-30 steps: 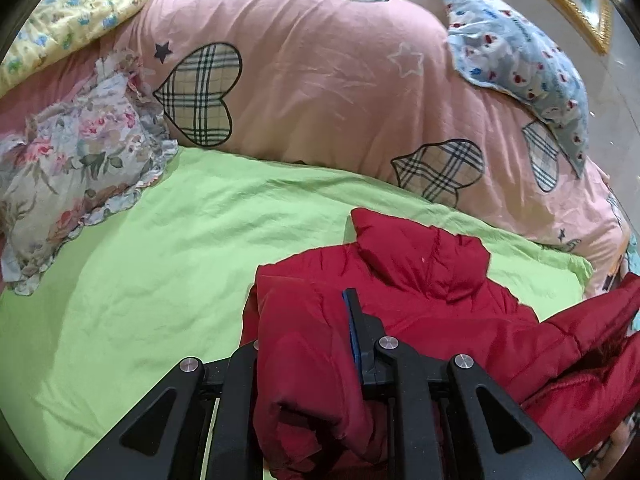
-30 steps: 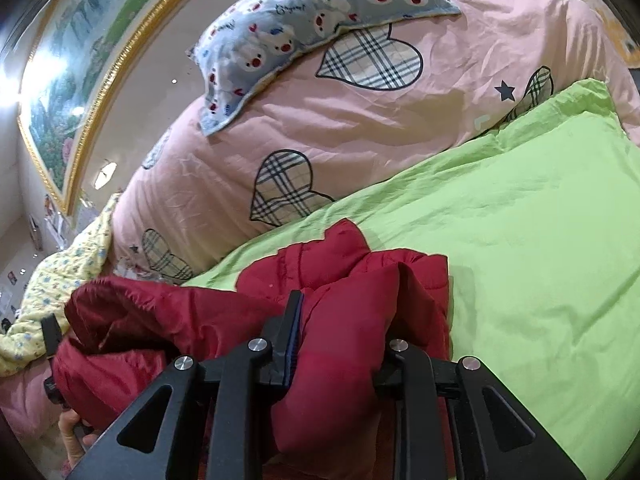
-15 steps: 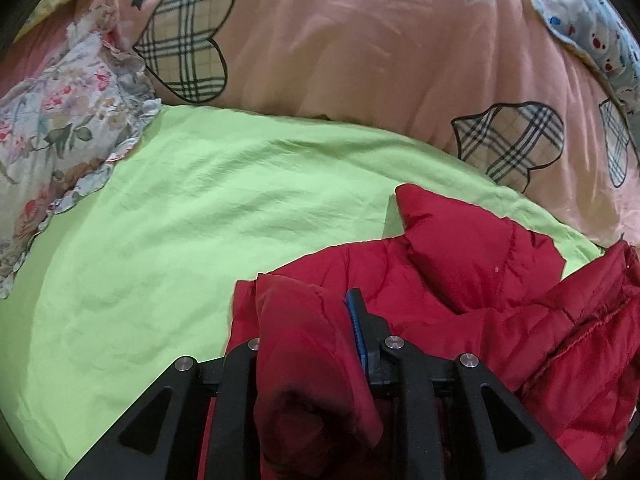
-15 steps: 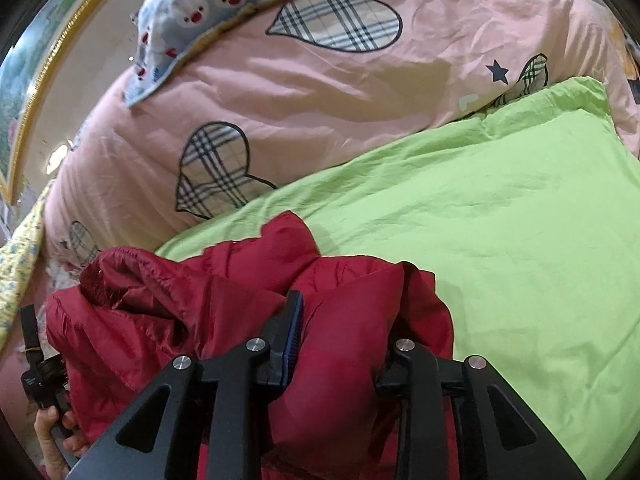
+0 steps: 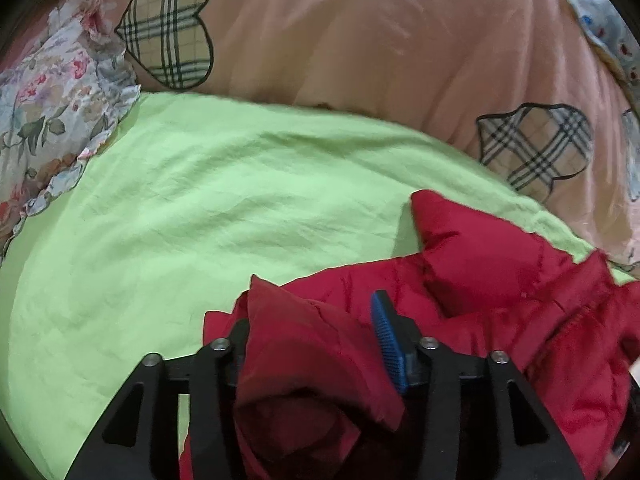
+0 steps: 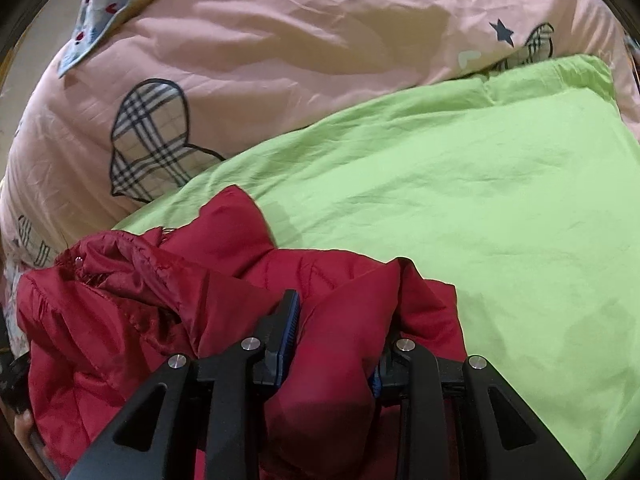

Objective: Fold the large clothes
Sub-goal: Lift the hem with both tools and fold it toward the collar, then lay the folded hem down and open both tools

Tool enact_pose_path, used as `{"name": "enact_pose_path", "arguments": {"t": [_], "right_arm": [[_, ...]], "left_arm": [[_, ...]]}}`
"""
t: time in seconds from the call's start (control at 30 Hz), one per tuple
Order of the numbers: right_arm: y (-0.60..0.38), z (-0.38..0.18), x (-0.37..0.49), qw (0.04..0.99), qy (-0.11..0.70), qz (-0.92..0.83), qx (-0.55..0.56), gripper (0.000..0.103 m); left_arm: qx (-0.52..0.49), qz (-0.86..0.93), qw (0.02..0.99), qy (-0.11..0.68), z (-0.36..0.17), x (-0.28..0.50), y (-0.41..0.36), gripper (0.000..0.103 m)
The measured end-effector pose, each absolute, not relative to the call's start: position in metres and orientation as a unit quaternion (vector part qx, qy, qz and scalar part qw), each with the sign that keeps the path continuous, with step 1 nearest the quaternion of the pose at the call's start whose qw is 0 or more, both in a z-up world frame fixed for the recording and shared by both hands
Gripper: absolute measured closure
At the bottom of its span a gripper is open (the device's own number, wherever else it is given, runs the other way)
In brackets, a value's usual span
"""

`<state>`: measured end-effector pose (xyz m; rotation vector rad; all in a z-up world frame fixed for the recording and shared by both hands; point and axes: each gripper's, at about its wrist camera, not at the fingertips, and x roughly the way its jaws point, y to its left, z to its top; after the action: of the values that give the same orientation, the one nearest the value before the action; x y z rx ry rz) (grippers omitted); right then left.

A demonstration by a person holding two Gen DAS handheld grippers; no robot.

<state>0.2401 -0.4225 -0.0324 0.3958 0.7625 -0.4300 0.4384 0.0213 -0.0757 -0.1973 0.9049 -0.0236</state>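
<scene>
A red padded jacket [image 5: 480, 272] lies bunched on a light green sheet [image 5: 208, 216]. My left gripper [image 5: 316, 332] is shut on a thick fold of the jacket, with red fabric filling the space between its fingers. In the right wrist view the same jacket [image 6: 132, 304] spreads to the left, and my right gripper [image 6: 340, 332] is shut on another fold of it. The jacket's lining and hem show at the left of that view. The green sheet [image 6: 460, 208] lies ahead of both grippers.
A pink duvet [image 5: 360, 40] with plaid hearts is heaped beyond the sheet, also in the right wrist view [image 6: 260, 48]. A floral pillow [image 5: 44, 108] lies at the far left. A blue patterned pillow [image 6: 100, 4] rests on the duvet.
Both grippers have moved forward and lower toward the green sheet, carrying the jacket folds with them. The duvet and pillows have slid up and out of view.
</scene>
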Motion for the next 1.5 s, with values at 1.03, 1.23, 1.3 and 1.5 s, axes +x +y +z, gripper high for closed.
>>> {"name": "enact_pose_path", "arguments": {"t": [1.03, 1.23, 1.3, 1.5], "right_arm": [[-0.409, 0.028, 0.211, 0.916, 0.304, -0.17, 0.199, 0.032], [-0.359, 0.045, 0.18, 0.938, 0.308, -0.113, 0.113, 0.019], [-0.343, 0.027, 0.187, 0.926, 0.359, -0.087, 0.084, 0.02], [-0.336, -0.023, 0.221, 0.892, 0.439, -0.097, 0.041, 0.013]], "left_arm": [[0.043, -0.079, 0.903, 0.419, -0.092, 0.327, -0.052, 0.016], [0.039, -0.065, 0.901, 0.426, -0.095, 0.338, -0.056, 0.016], [0.041, -0.062, 0.901, 0.428, -0.099, 0.345, -0.057, 0.015], [0.037, -0.072, 0.9, 0.428, -0.095, 0.346, -0.055, 0.015]]}}
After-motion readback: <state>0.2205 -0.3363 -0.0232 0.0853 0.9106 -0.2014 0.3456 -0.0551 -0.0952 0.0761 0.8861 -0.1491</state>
